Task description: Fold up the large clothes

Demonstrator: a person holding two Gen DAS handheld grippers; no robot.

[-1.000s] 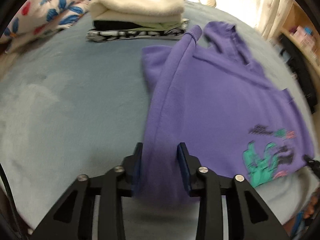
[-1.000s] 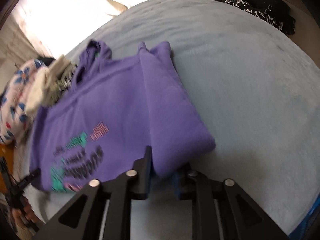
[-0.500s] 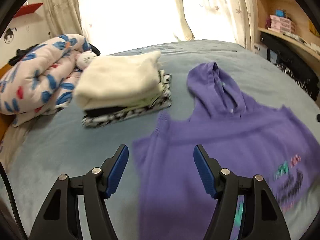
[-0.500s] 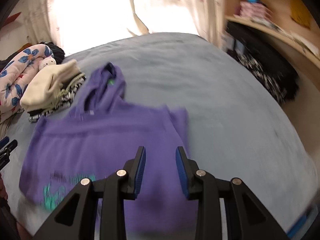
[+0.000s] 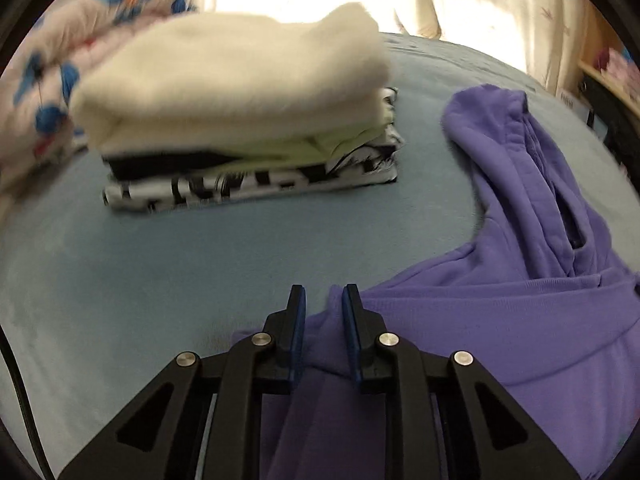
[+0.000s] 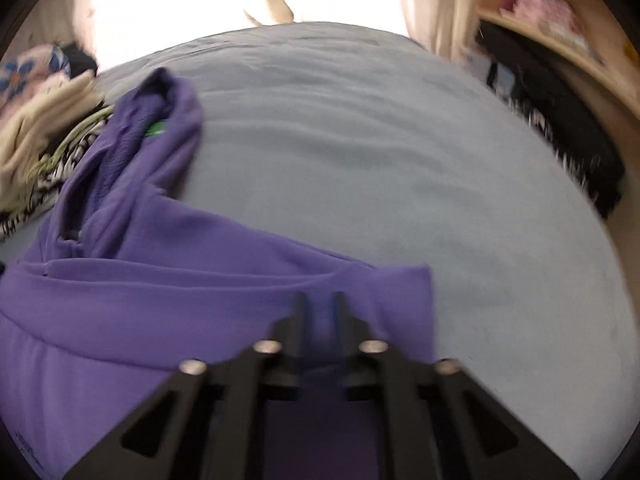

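A purple hoodie [image 5: 500, 320] lies spread on the blue-grey bed [image 5: 160, 260], its hood [image 5: 520, 152] pointing away from me. At the hoodie's near left shoulder corner my left gripper [image 5: 323, 296] has its jaws closing, with a bunch of purple fabric pinched between the blue pads. The right wrist view shows the same hoodie [image 6: 160, 300] with its hood [image 6: 160, 120] at upper left. My right gripper [image 6: 319, 300] is shut on the fabric near the hoodie's right shoulder corner. The hoodie's lower part is out of view.
A stack of folded clothes [image 5: 240, 120], cream on top and black-and-white at the bottom, sits just left of the hood. A floral quilt [image 5: 60, 60] lies behind it. Dark clothes [image 6: 560, 132] and a wooden shelf [image 6: 560, 40] line the bed's right side.
Both grippers let go of the hoodie's lower edge, travelled up to its shoulder end, and closed on the fabric there. The left jaws opened wide on the way and then narrowed.
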